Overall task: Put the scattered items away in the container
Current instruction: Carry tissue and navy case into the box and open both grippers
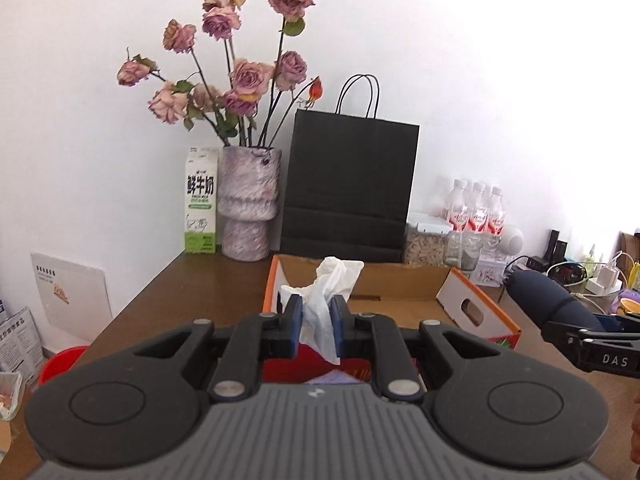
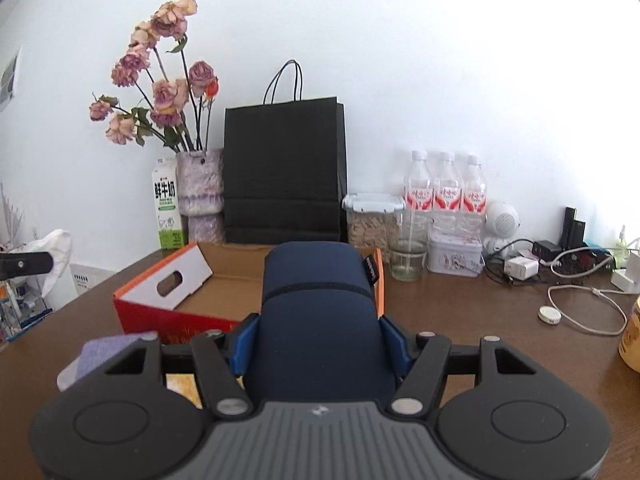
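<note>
The left tool [image 1: 316, 322] pinches a white tissue [image 1: 326, 300] while the right tool [image 2: 320, 338] grips a navy pouch [image 2: 318, 312], the open cardboard box [image 2: 236, 286] just ahead of both.

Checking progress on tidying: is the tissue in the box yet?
Not yet. The tissue is pinched in the left tool, raised near the front of the open box.

White tissue [image 1: 325, 308], navy pouch [image 2: 320, 320] — orange-and-red box [image 2: 176, 320].
</note>
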